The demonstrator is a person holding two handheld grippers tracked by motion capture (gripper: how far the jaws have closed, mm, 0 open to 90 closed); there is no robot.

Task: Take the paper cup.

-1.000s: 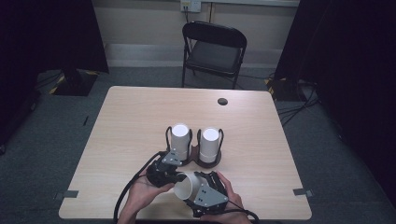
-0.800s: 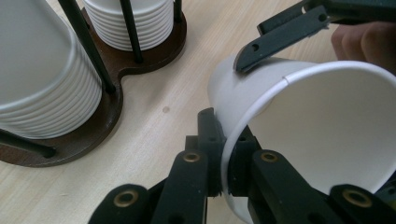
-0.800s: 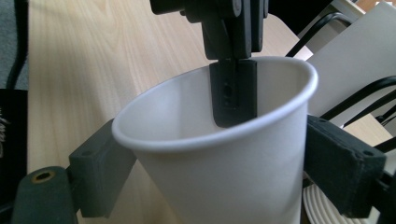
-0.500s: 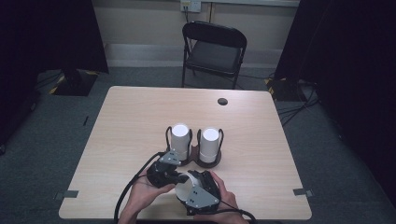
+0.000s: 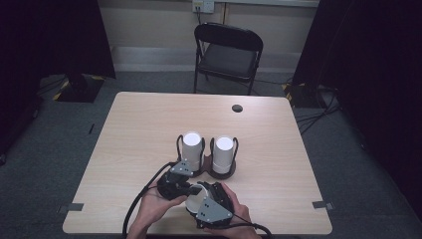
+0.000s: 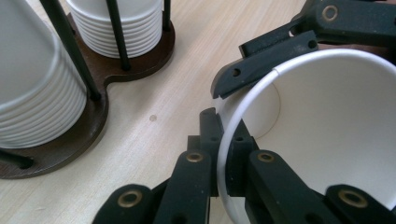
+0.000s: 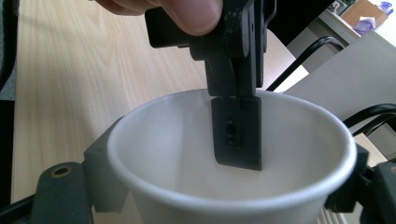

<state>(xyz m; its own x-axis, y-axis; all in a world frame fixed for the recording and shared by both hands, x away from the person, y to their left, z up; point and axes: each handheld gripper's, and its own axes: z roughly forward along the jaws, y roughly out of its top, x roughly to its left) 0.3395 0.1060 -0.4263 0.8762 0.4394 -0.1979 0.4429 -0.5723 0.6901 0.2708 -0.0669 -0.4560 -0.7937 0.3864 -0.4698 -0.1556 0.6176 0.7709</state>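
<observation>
A white paper cup [image 5: 194,192] hangs between the two grippers just above the table's near edge. My left gripper [image 6: 224,136] is shut on the cup [image 6: 327,130] rim, one jaw inside the wall and one outside; in the high view this left gripper [image 5: 188,188] sits left of the cup. My right gripper [image 7: 224,183] straddles the cup [image 7: 187,140] from outside. Its jaws have just been closing and now lie against the cup's two sides. From above, the right gripper [image 5: 200,195] reaches in from the lower right.
Two stacks of white cups [image 5: 192,144] [image 5: 223,152] stand in a dark wooden holder [image 5: 222,174] just beyond the hands; the holder [image 6: 116,70] lies close to my left jaws. A small dark disc [image 5: 237,108] lies far back. A folding chair [image 5: 231,55] stands behind the table.
The right gripper has slid left over the cup, and its jaws have narrowed around the cup's sides. The left gripper has kept still with its grip on the rim.
</observation>
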